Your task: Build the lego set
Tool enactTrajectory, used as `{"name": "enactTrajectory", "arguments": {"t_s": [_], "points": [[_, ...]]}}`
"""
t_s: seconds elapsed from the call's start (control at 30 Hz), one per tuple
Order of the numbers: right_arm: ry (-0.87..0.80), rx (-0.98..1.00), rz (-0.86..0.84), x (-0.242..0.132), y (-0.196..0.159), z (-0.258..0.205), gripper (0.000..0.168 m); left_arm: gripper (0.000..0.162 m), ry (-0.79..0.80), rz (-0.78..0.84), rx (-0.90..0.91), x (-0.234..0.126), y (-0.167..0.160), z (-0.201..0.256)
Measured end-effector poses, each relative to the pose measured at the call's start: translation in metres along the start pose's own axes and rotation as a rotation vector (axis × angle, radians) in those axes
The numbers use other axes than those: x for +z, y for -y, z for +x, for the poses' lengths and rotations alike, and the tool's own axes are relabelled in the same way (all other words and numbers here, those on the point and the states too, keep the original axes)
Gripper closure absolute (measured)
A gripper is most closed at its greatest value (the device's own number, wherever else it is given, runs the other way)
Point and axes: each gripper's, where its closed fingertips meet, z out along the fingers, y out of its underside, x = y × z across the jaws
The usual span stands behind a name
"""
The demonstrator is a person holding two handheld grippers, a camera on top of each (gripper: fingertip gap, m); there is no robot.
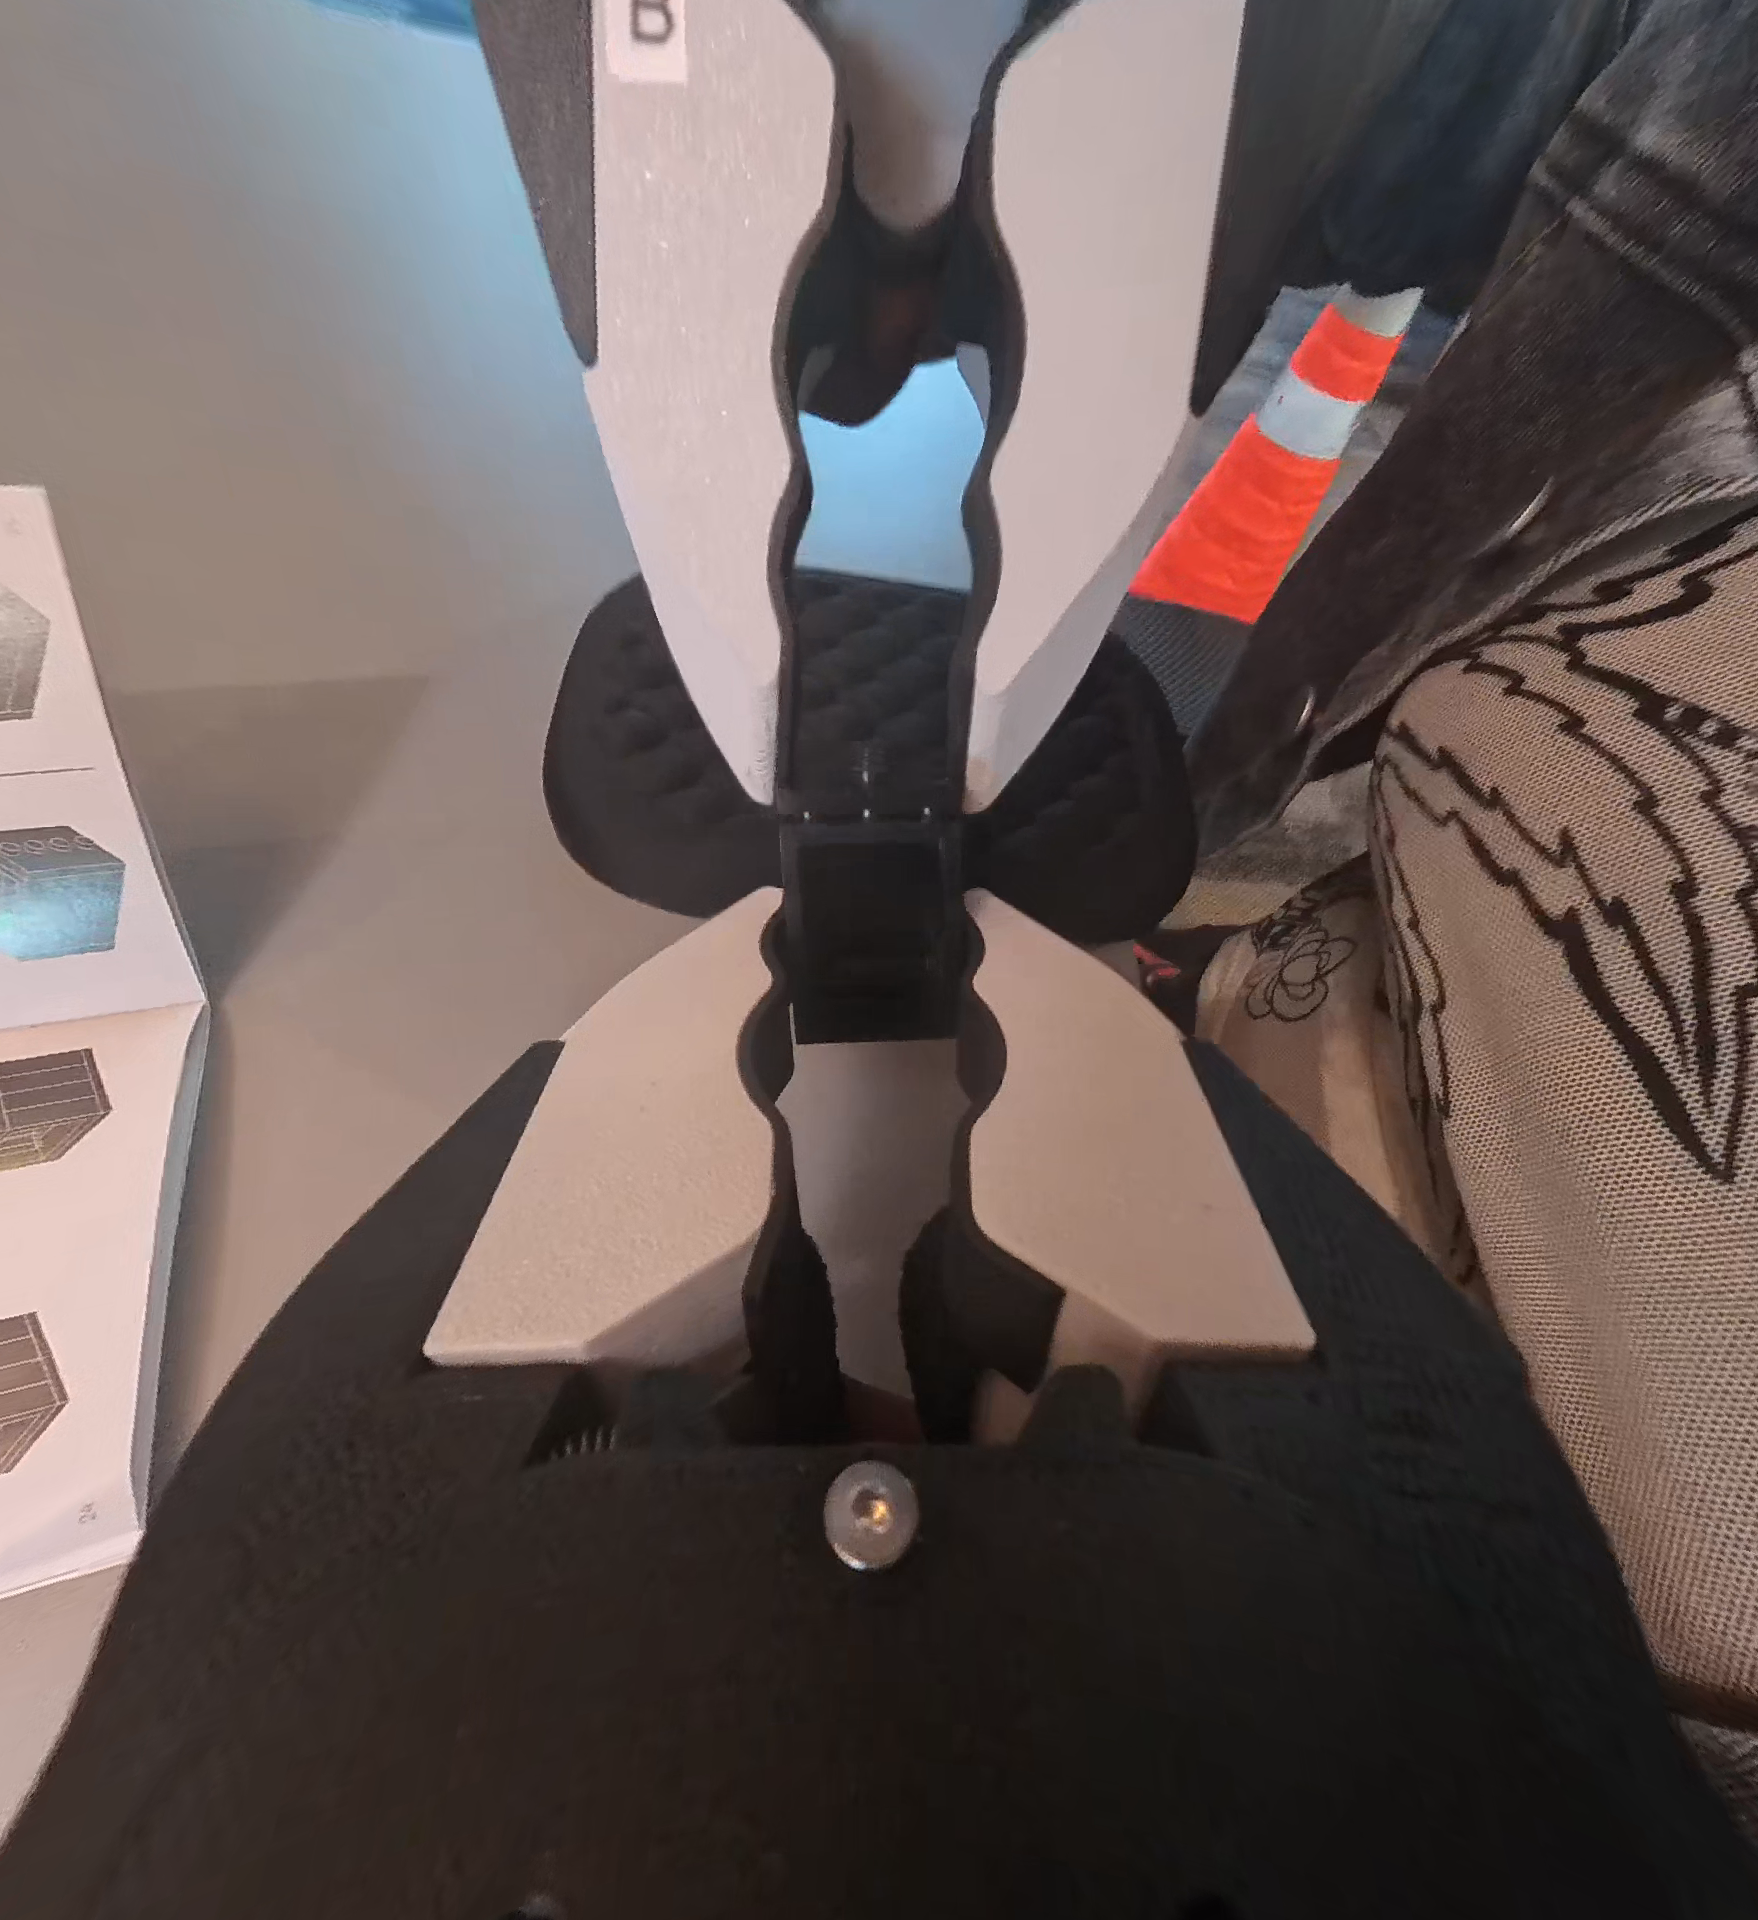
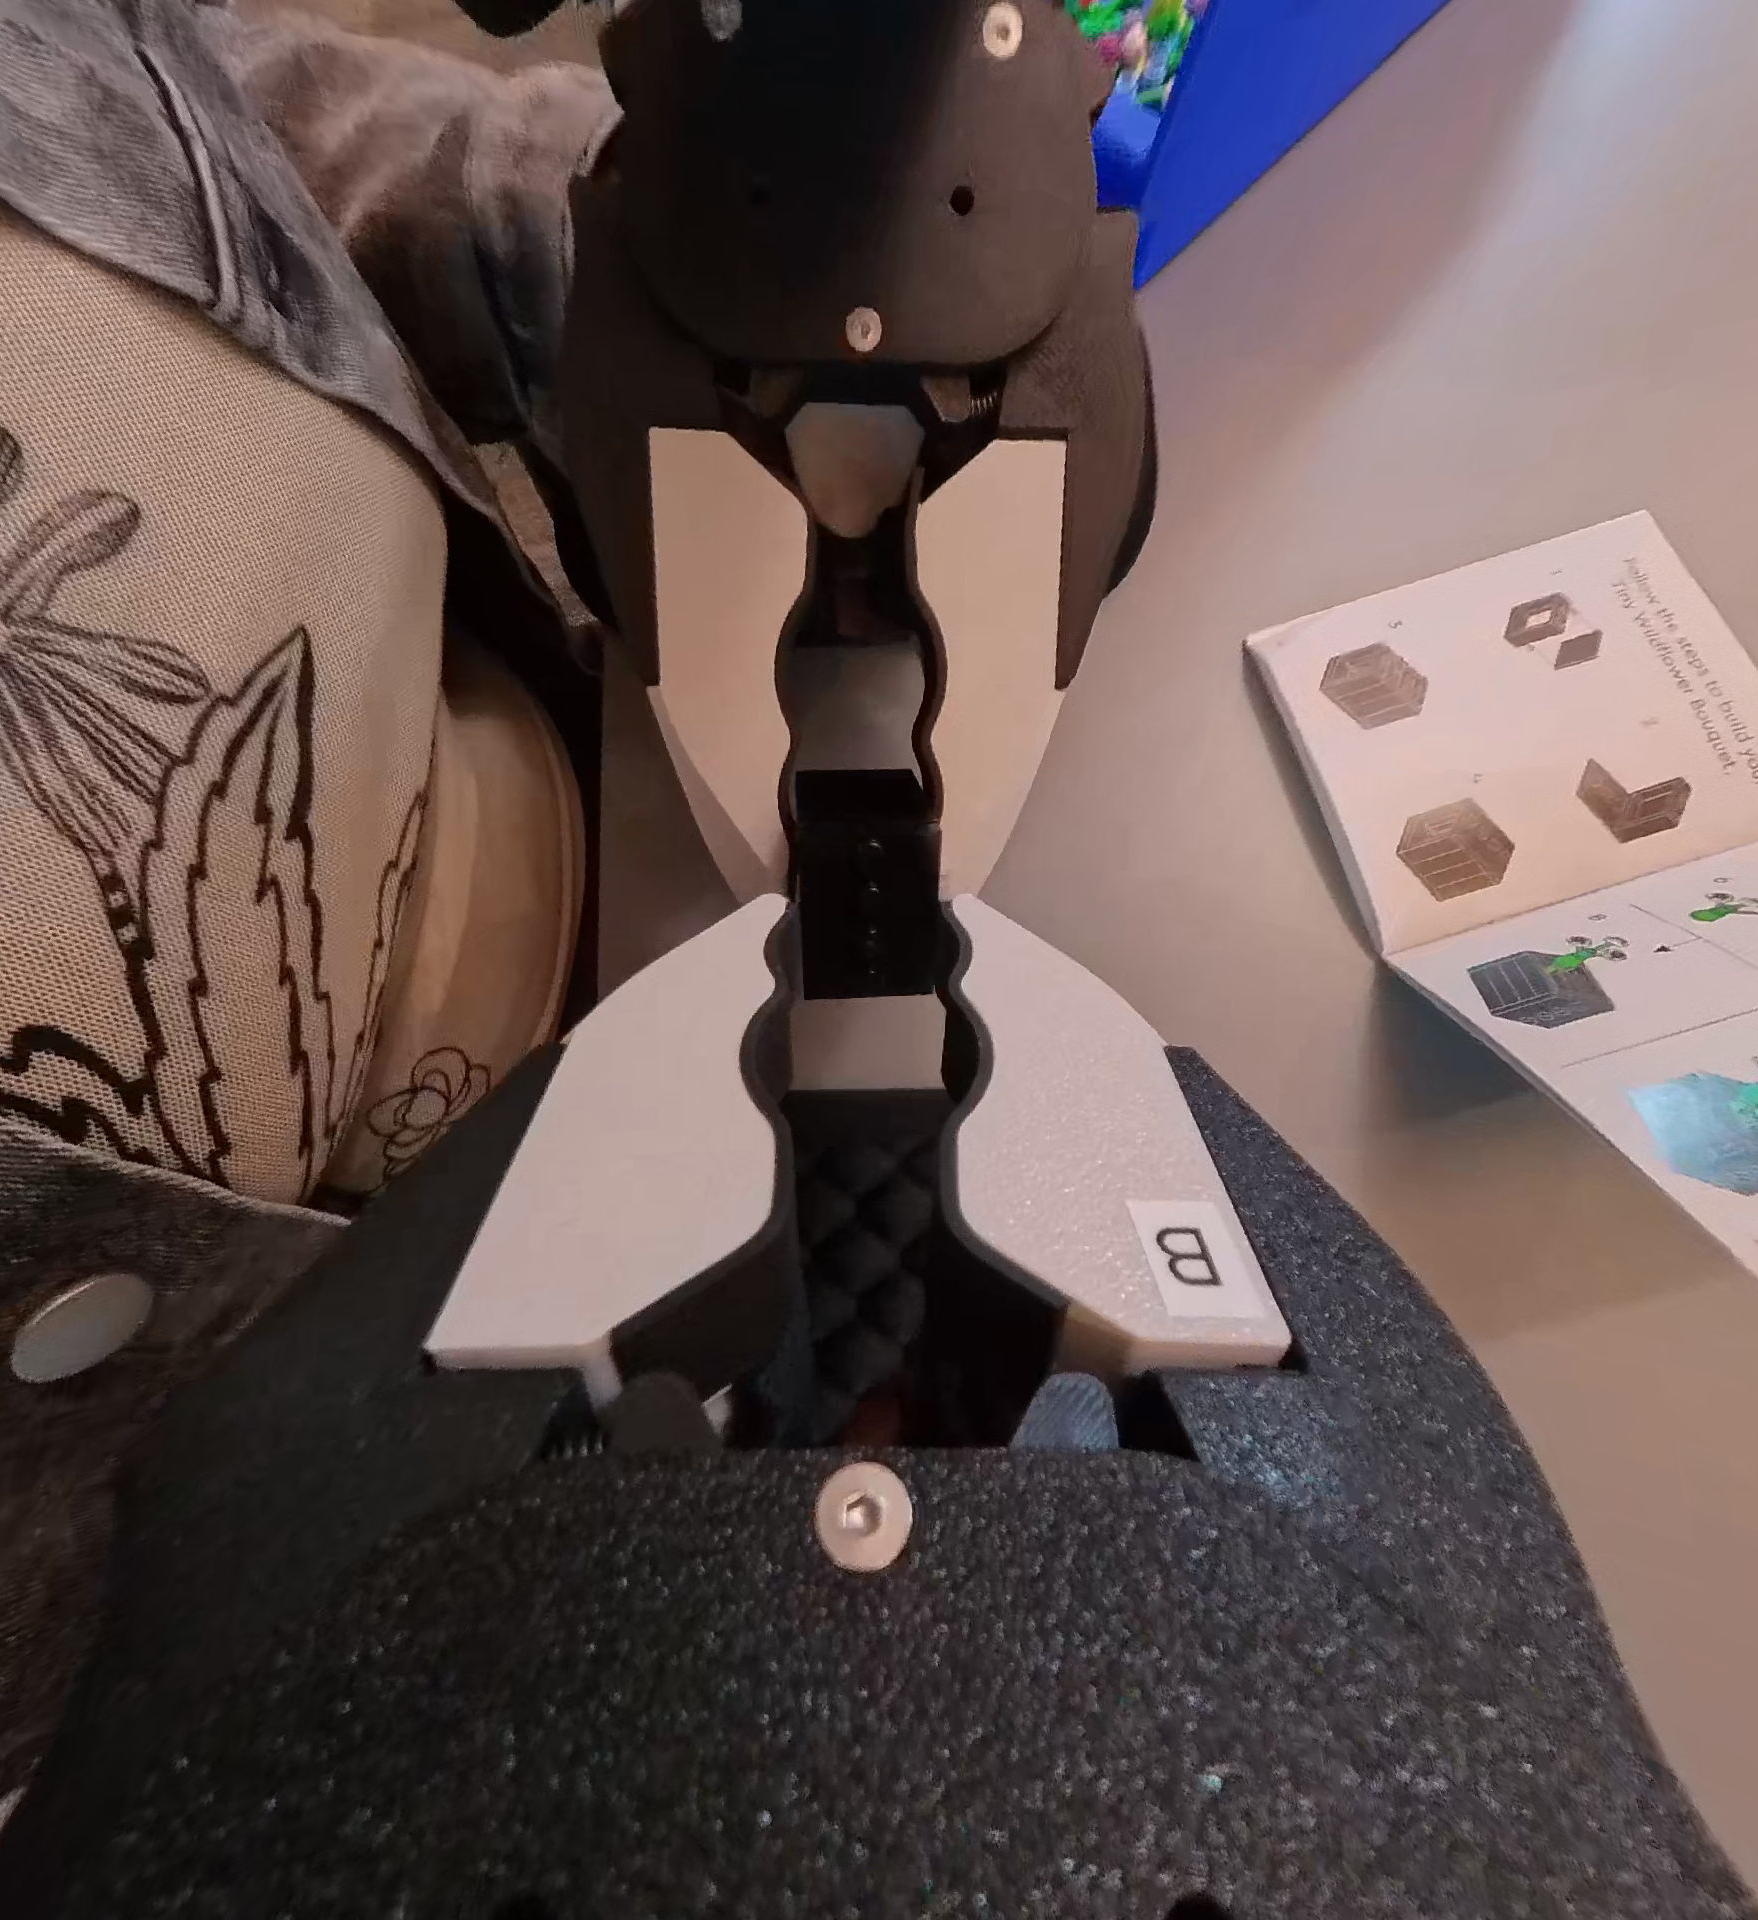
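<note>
My two grippers face each other tip to tip above the table. My left gripper (image 1: 870, 925) is shut on a black lego block (image 1: 870, 977). My right gripper (image 2: 867, 904) is shut on a black studded lego piece (image 2: 864, 935). In the left wrist view the right gripper (image 1: 870, 800) comes in from the top, and its black piece (image 1: 859, 826) touches the left one's block. In the right wrist view the left gripper (image 2: 859, 831) comes in from the top with its block (image 2: 854, 795). I cannot tell whether the two pieces are locked together.
An open instruction booklet (image 1: 23, 1039) lies on the grey table (image 1: 335, 520); it also shows in the right wrist view (image 2: 1581, 883). A blue bin (image 2: 1249, 125) of coloured bricks stands at the far edge. A person's patterned clothing (image 2: 127, 727) is close by. An orange cone (image 1: 1270, 457) stands beyond. My left and right fingertips are right by each other.
</note>
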Motion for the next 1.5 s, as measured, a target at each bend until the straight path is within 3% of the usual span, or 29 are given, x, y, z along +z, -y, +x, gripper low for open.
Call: {"name": "enactTrajectory", "arguments": {"t_s": [0.23, 0.77, 0.9, 1.13, 1.5], "points": [[-0.058, -0.059, 0.041, -0.01, 0.02, 0.006, 0.143, 0.134, 0.004, 0.176, -0.001, -0.013, 0.023, -0.003], [-0.13, -0.127, 0.082, -0.018, 0.045, 0.011, 0.136, 0.134, 0.039, 0.349, -0.005, -0.029, 0.046, -0.008], [-0.121, -0.122, 0.11, -0.019, 0.051, 0.01, 0.141, 0.134, 0.032, 0.378, -0.004, -0.031, 0.049, -0.007], [-0.078, -0.072, 0.137, -0.02, 0.061, 0.015, 0.142, 0.134, 0.098, 0.438, 0.019, -0.033, 0.056, -0.014], [-0.18, -0.24, -0.008, -0.038, 0.085, 0.027, 0.139, 0.135, 0.29, 0.558, 0.107, -0.055, 0.087, -0.028]]}}
